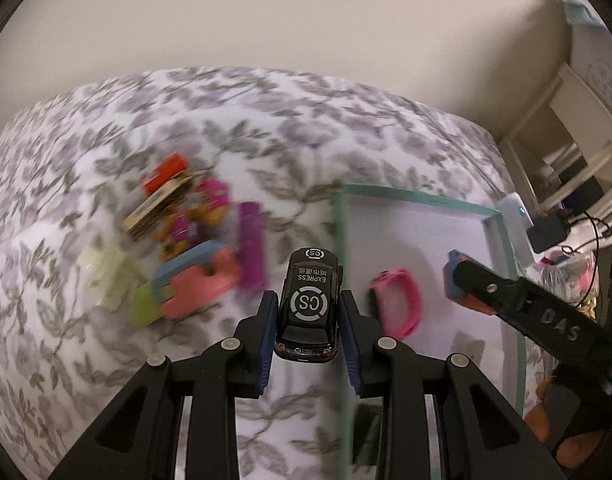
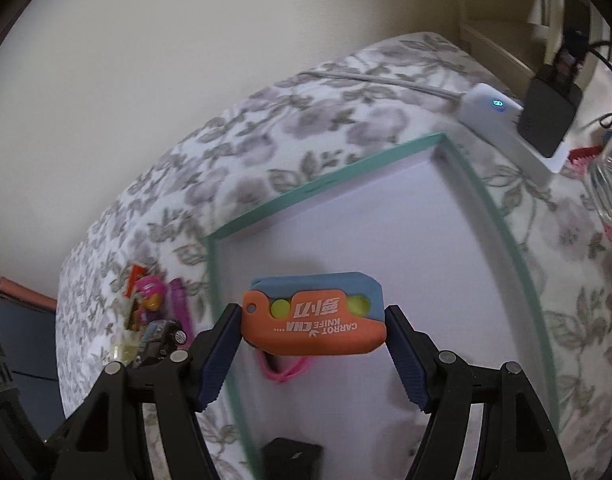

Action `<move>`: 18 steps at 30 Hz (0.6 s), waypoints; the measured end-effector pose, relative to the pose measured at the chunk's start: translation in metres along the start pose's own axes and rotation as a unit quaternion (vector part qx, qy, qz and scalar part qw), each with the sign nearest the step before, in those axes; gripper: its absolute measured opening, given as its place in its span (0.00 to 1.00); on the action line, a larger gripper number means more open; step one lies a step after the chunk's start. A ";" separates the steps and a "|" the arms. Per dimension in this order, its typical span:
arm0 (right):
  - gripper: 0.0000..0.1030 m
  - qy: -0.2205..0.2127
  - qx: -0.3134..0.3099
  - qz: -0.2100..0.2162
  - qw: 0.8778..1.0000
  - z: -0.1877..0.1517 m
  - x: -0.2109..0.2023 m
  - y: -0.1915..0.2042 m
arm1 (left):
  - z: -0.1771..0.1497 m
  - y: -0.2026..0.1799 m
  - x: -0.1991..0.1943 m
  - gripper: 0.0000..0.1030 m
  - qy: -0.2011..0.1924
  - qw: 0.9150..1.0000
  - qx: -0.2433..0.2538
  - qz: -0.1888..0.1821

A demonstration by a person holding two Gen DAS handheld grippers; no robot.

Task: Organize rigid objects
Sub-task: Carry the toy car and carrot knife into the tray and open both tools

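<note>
Two grippers were loaded: the left gripper (image 1: pixel 308 316) was clamped on a black toy car (image 1: pixel 309 304) above the floral bedspread (image 1: pixel 66 160) beside the tray (image 2: pixel 326 188), the right gripper (image 2: pixel 314 344) clamped on an orange carrot knife toy (image 2: pixel 314 320) over that tray.

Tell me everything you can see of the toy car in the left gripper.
The black toy car looks like glossy die-cast metal, its roof printed in white with a ringed CS and EXPRESS. The left gripper clamps its sides between blue pads, rear bumper toward the camera, nose pointing away, held clear above the floral cloth beside the teal-rimmed tray.
</note>
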State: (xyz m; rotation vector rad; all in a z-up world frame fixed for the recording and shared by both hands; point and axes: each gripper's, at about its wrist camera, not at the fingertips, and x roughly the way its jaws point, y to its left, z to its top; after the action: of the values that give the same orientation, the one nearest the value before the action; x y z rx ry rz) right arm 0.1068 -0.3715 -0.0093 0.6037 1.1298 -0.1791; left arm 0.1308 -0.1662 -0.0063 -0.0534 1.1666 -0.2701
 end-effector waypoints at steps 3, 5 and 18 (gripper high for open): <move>0.72 0.001 0.007 -0.011 1.000 0.003 0.003 -0.013 | 0.004 -0.020 0.006 0.31 0.000 1.000 0.018 -0.006; 0.72 0.001 0.011 -0.015 1.000 0.006 0.005 -0.020 | 0.005 -0.031 0.010 0.31 0.001 1.000 0.029 -0.007; 0.72 0.003 0.012 -0.037 0.999 0.013 0.014 -0.037 | 0.011 -0.066 0.038 0.31 0.006 0.998 0.064 0.002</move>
State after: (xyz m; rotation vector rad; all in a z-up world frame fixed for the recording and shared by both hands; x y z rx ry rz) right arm 0.1071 -0.4068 -0.0315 0.5835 1.1589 -0.2548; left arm 0.1425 -0.2401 -0.0245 0.0633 1.1580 -0.3416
